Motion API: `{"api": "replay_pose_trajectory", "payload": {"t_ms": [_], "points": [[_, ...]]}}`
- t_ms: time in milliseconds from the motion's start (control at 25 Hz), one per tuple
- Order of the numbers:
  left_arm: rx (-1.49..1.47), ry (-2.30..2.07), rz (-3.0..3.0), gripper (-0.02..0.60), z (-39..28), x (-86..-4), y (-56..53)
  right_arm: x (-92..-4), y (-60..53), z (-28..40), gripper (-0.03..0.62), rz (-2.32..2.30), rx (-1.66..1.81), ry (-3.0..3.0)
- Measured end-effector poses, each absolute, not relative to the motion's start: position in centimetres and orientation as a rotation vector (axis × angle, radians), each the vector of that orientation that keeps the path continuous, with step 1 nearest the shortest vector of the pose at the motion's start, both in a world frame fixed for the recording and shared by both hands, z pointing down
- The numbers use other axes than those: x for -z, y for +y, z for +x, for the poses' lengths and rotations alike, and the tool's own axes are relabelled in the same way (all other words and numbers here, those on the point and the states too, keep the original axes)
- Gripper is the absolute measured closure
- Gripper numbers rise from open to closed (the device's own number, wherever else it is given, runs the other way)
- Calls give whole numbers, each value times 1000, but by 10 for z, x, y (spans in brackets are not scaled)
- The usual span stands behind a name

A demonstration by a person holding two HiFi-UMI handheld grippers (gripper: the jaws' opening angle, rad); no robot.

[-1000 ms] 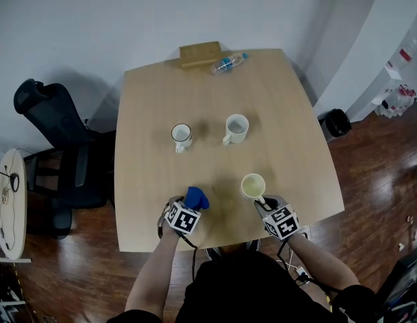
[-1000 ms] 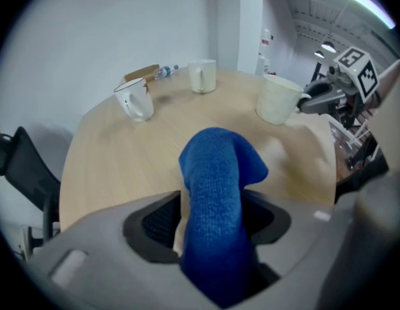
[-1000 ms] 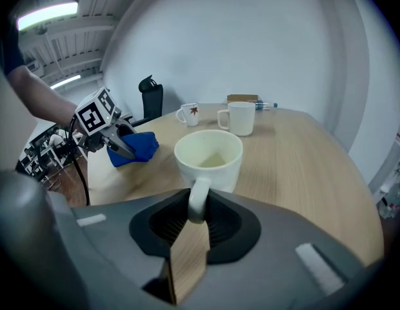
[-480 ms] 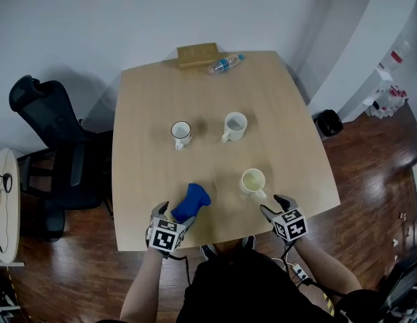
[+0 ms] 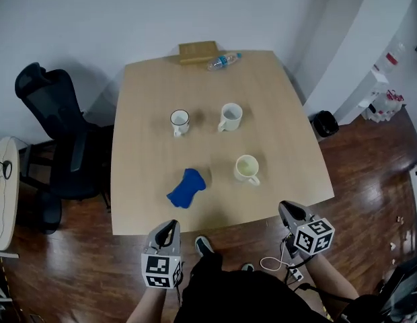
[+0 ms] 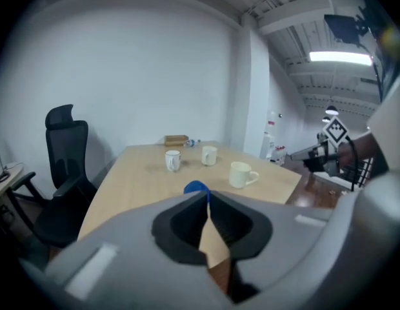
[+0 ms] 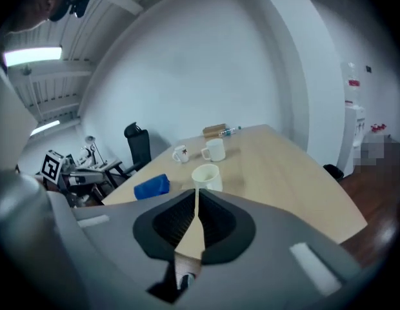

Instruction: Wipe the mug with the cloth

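**Both claws shut and empty, off the near edge of the bench.**

Your left claw [image 5: 169,227] and your right claw [image 5: 288,210] had each just been closing. Their jaws stood pressed together with nothing between them, and both hung over the floor, short of the bench [image 5: 289,140]. The blue cloth [image 5: 187,188] lay crumpled on the bench toward your left. The cream mug [image 5: 246,169] stood upright near it on your right, not touching it, with its handle turned toward you. Farther back, a dark-rimmed mug [image 5: 179,120] and a white mug [image 5: 230,116] stood side by side. A water bottle [image 5: 223,62] lay beside a wooden block [image 5: 199,51] at the far edge.
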State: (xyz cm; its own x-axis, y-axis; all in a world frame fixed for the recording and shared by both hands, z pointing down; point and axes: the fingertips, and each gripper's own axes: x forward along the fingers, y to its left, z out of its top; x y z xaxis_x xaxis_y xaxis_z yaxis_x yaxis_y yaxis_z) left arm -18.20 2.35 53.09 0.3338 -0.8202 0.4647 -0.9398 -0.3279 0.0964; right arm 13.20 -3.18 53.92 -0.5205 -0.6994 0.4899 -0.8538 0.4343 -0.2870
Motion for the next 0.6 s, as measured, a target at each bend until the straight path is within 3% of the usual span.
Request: {"api": "replay_pose_trajectory", "payload": {"t_ms": [360,600], "points": [[-402,-1538,2361,578,-42,-481,126,-492,77,166,572,1230,-651,-2646],[-413,-1526,2346,578,-17,-476,178,-479,130,182,572,1175,-475,-2672]]}}
